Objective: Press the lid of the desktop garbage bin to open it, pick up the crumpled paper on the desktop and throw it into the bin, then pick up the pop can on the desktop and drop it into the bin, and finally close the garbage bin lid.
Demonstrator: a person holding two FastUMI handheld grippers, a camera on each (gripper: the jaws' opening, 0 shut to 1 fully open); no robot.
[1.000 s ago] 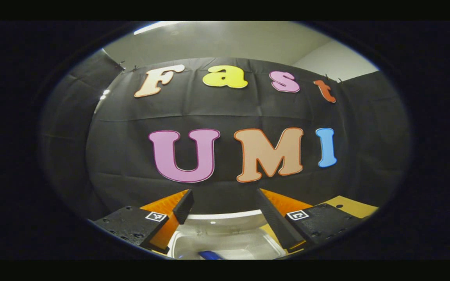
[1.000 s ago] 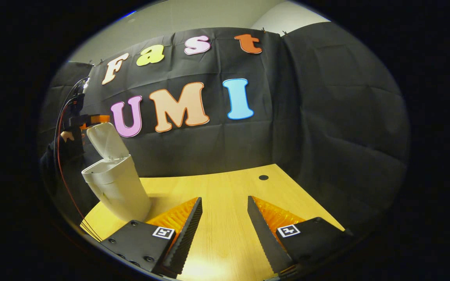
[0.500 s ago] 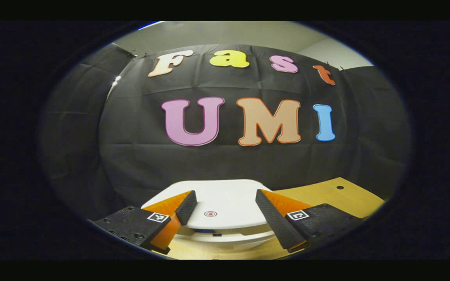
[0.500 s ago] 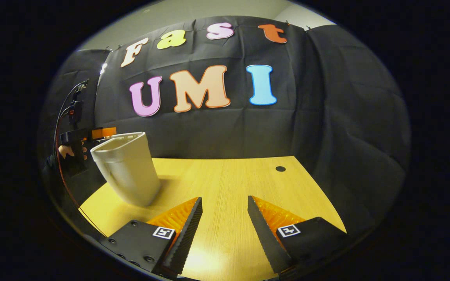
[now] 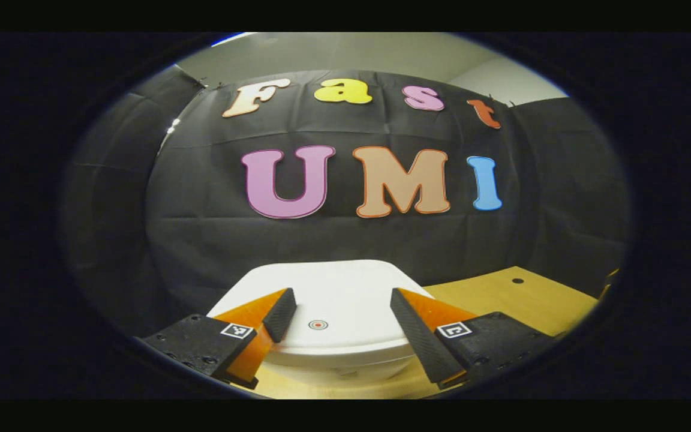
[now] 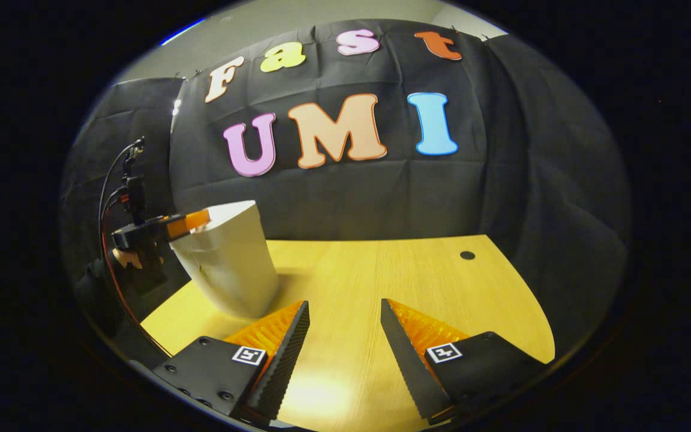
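- So the whole setup sits on a light wooden desktop (image 6: pixel 381 282) with a yellowish grain running near to far.
- There's a small dark round hole (image 6: pixel 467 255) in it, far right corner-ish by the black cloth wall.
- Only thing standing on it is the white garbage bin (image 6: pixel 231 264), far left, lid (image 5: pixel 327 300) down flat on top.

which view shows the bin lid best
The left gripper view: the lid lies flat and shut just beyond the open left gripper, its top and centre mark plain. The right gripper view shows the bin side-on, the lid just a thin top edge.
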